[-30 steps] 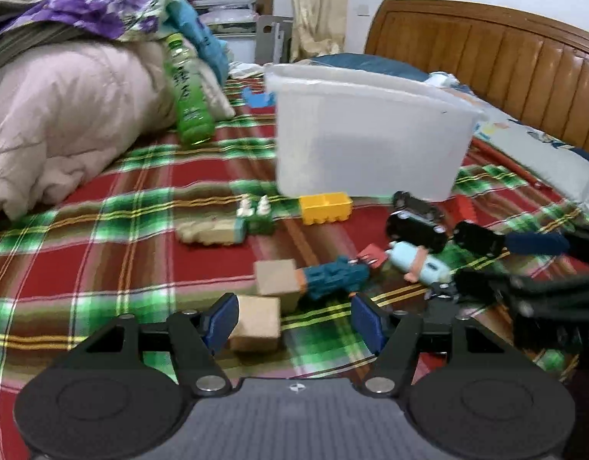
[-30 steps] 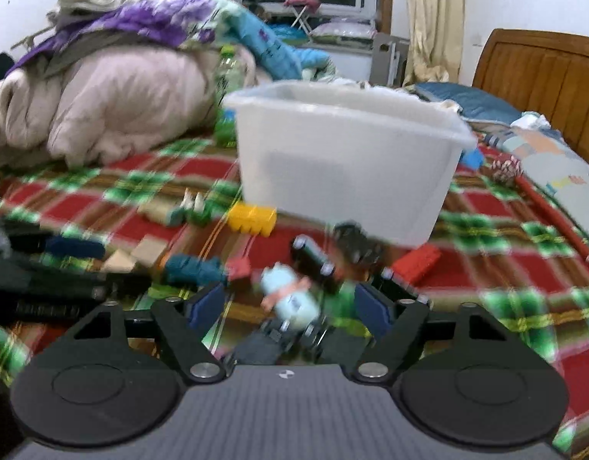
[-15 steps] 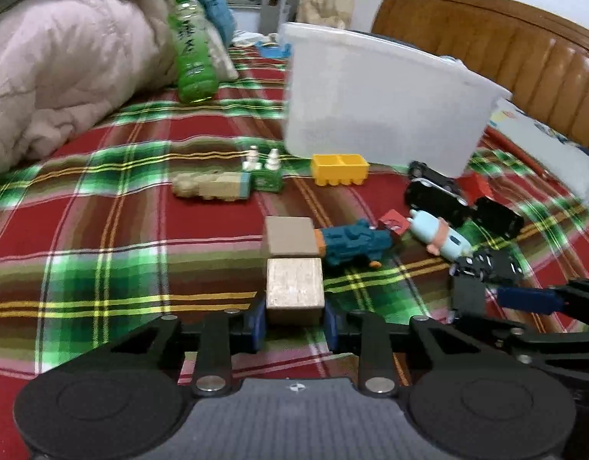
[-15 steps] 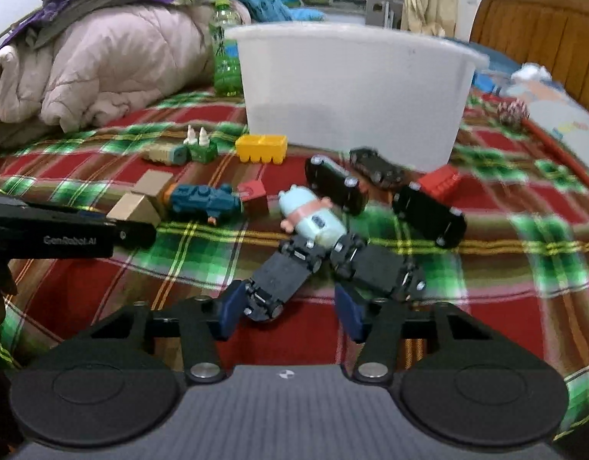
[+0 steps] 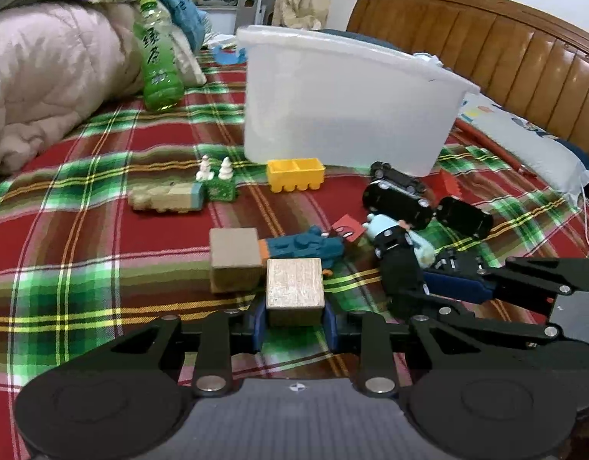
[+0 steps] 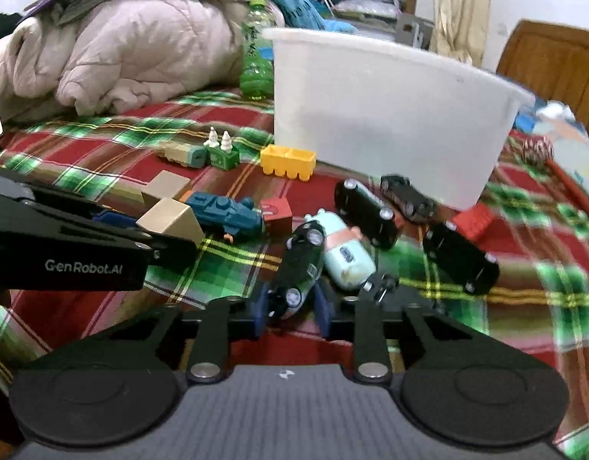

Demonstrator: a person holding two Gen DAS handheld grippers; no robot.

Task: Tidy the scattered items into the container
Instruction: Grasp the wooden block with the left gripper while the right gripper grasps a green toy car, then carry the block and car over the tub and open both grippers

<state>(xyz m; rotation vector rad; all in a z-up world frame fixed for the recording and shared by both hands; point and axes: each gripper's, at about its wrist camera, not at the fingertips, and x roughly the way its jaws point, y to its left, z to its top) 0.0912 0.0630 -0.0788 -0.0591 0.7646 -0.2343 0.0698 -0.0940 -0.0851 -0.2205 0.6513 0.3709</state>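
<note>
1. The left gripper (image 5: pixel 294 324) is shown closed on a pale wooden block (image 5: pixel 294 291); both blue pads are pressed against the block's sides, and the block is held just above the plaid bedspread (image 5: pixel 83 268).
2. A second, greyer wooden block (image 5: pixel 235 258) is seen just beside the gripped one, touching a teal toy vehicle (image 5: pixel 302 247) that lies behind it.
3. The right gripper (image 6: pixel 290 308) is shown with its jaws closing on a black toy car (image 6: pixel 300 268); the car is caught between the blue pads with its underside and wheels turned toward the camera.
4. A light blue figurine (image 6: pixel 344 255) is seen lying against the gripped car; two further black toy cars (image 6: pixel 365 212) (image 6: pixel 461 257) and a smaller dark car (image 6: pixel 407 197) are scattered behind it.
5. The white plastic container (image 5: pixel 344 103) is placed upright on the bedspread beyond the toys; its inside cannot be seen from either view.
6. A yellow building brick (image 5: pixel 295 174) lies just in front of the container wall, and a red brick (image 6: pixel 473 220) lies near its right corner.
7. A beige toy truck (image 5: pixel 166 199) and a small green block with two white trees (image 5: pixel 219 186) are seen to the left, touching one another.
8. A green drink bottle (image 5: pixel 158 61) is propped against a pink quilt (image 5: pixel 45 76) at the back left; a wooden headboard (image 5: pixel 505 53) closes the scene on the right.
</note>
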